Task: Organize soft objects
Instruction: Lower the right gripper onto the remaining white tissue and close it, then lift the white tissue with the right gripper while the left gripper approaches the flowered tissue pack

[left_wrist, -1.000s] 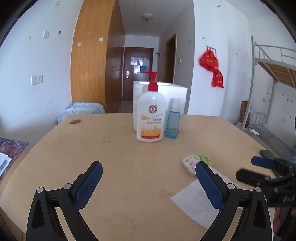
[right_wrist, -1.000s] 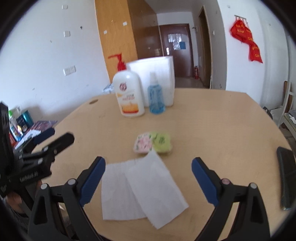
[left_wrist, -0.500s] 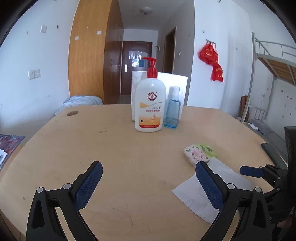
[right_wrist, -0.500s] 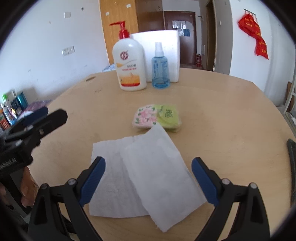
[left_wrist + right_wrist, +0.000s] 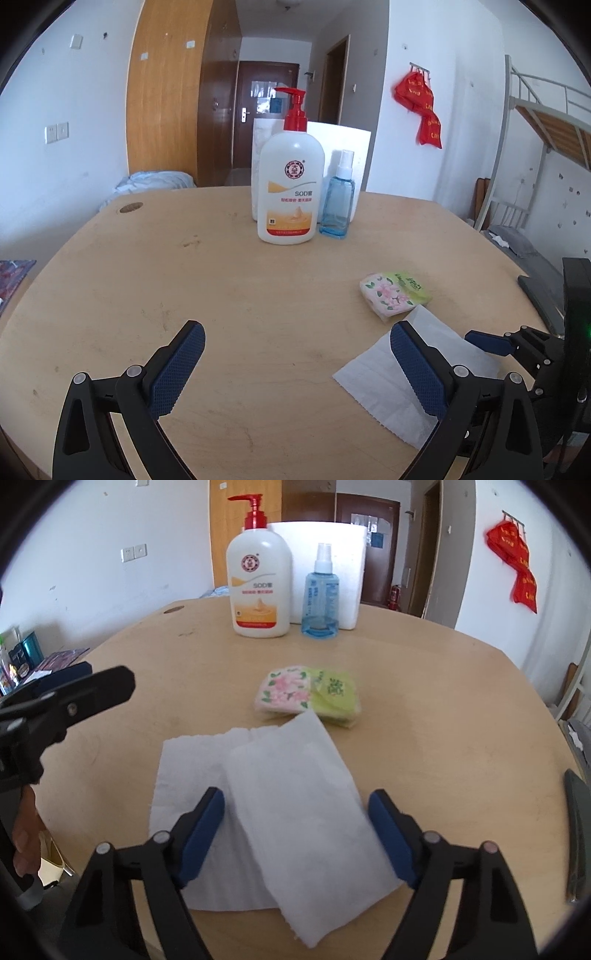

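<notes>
Left wrist view shows the left tongs (image 5: 293,363) spread wide apart above the bare wooden tabletop (image 5: 221,295), holding nothing. Past them, toward the far edge, a white lotion pump bottle (image 5: 291,188) with a red pump stands upright, and a small blue spray bottle (image 5: 338,199) stands just beside it on the right, both in front of a white box (image 5: 360,147). Further right lies a pack of tissues (image 5: 395,295), its wrapper floral at one end and green at the other. Nearer than the pack, a white paper towel (image 5: 384,384) lies flat, partly hidden by the right-hand finger of the left tongs. At the far right edge the right tongs (image 5: 491,343) reach in over the towel.

Right wrist view: the left tongs (image 5: 74,694) come in from the left, above the tabletop (image 5: 443,701). In the middle, two white paper towels (image 5: 295,794) lie overlapped, the right one on top and slanted, its far corner just touching the tissue pack (image 5: 306,696). The right tongs (image 5: 295,834) are apart, one finger on either side of the top towel's near end, not closed on it. A dark flat object (image 5: 576,819), hard to identify, lies at the right edge.
</notes>
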A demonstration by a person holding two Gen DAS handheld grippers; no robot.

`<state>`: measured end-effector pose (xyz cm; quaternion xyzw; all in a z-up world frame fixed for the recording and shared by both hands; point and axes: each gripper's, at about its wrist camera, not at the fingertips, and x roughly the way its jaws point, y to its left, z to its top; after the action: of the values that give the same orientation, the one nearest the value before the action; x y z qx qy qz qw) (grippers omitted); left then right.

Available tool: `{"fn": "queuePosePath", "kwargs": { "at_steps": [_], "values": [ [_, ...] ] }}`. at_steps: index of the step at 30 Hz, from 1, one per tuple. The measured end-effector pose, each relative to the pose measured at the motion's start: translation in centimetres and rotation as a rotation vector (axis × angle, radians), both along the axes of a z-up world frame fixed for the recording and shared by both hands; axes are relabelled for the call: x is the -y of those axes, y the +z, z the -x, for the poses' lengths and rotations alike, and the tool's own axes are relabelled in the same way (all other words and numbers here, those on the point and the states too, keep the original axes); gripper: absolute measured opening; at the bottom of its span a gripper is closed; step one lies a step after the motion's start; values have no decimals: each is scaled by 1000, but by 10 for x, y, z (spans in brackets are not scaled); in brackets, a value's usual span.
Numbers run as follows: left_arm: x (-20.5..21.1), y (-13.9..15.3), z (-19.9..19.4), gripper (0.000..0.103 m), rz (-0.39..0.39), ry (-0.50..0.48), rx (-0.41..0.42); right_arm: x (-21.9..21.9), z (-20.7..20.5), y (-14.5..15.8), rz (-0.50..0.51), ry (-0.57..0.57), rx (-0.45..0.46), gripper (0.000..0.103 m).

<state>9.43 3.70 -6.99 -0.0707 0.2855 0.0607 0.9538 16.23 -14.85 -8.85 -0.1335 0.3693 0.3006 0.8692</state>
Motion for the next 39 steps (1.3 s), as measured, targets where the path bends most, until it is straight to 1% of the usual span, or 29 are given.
{"fn": "queuePosePath", "kwargs": {
  "at_steps": [1, 3, 4, 5, 7, 8, 10, 15, 22, 28, 32, 34, 39],
  "values": [
    [0, 0, 0, 100, -1, 1, -3, -1, 1, 1, 3, 5, 2, 76],
    [-1, -1, -1, 100, 0, 5, -7, -2, 4, 2, 0, 18, 4, 63],
    [-2, -1, -1, 100, 6, 5, -8, -2, 4, 3, 0, 20, 6, 49],
    [-3, 0, -1, 100, 12, 4, -6, -1, 4, 4, -2, 21, 1, 30],
    [-3, 1, 0, 100, 11, 5, -2, 1, 1, 5, -3, 10, -8, 13],
    [-3, 2, -1, 100, 13, 3, -1, 4, -1, 5, -15, 5, -19, 11],
    [-2, 4, -1, 100, 14, -4, 5, 8, -3, 6, -31, -3, -30, 9],
    [4, 13, -7, 100, 14, -19, 18, 21, -8, 7, -67, -35, -54, 9],
    [17, 18, -14, 100, 5, -43, 21, 35, -6, 18, -106, -59, -29, 9],
    [28, 21, -22, 100, -3, -62, 15, 47, -5, 26, -120, -81, -5, 9],
    [31, 23, -30, 100, 5, -67, 9, 54, -4, 31, -120, -101, 17, 9],
    [33, 24, -34, 100, 15, -71, 7, 56, -7, 32, -117, -110, 19, 9],
    [40, 22, -45, 100, 10, -82, -5, 67, -12, 35, -137, -131, 17, 9]
  ]
}}
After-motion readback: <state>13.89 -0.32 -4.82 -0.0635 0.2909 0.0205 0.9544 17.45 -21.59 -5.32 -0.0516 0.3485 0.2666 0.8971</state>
